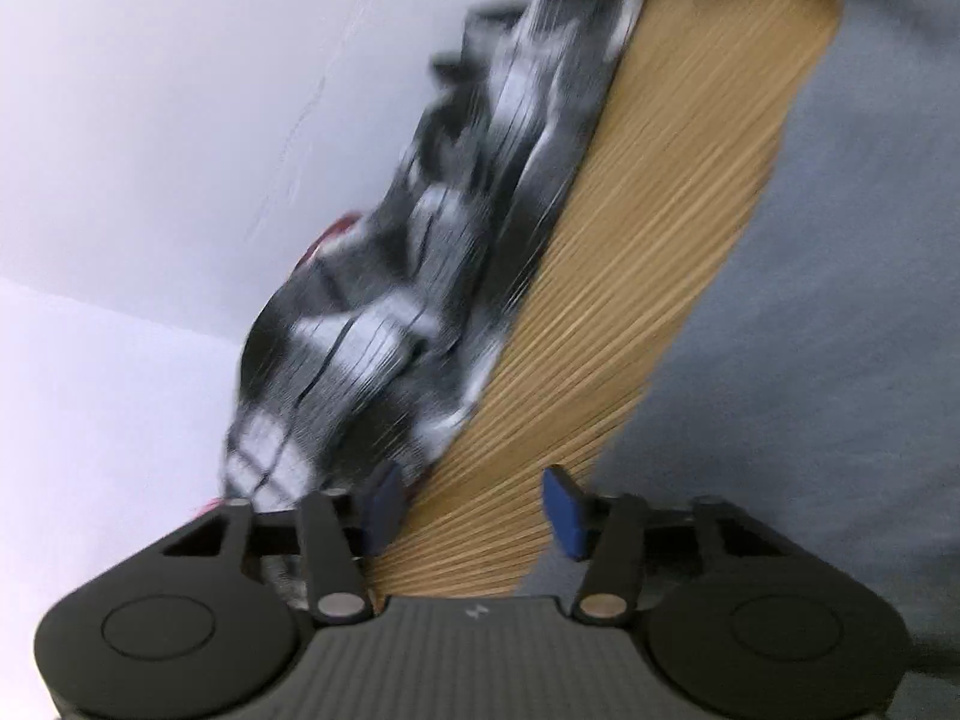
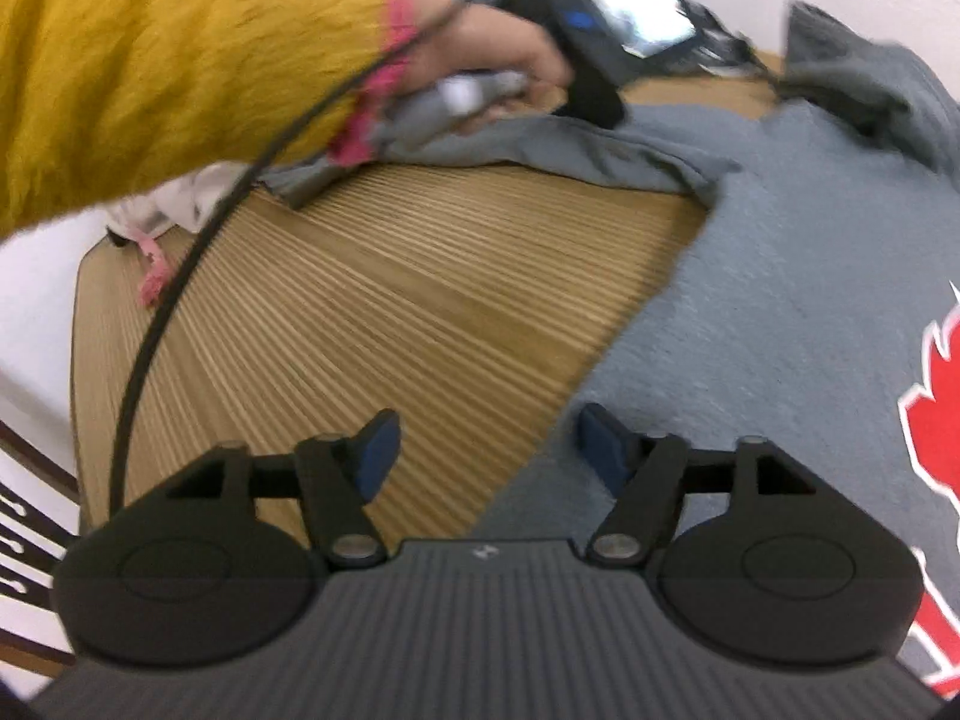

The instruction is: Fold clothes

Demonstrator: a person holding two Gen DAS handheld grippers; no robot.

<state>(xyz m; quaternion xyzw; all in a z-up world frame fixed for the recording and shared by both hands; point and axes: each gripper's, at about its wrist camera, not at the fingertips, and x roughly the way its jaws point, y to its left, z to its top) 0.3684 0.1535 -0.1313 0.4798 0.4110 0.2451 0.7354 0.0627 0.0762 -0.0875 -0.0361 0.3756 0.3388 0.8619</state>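
Both tongs are gaping empty, the right tongs (image 2: 483, 450) hovering over the grey sweatshirt's (image 2: 780, 300) near edge, left tongs (image 1: 474, 507) farther off.

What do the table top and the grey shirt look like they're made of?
Table top: wood or wood-look laminate, matte, with fine parallel ribs. Grey shirt: soft knit, probably cotton fleece, with a fuzzy nap and limp folds. Blur leaves both uncertain.

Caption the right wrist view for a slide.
Open right tongs over the grey shirt's edge on the wooden table; a yellow sleeve reaches across.
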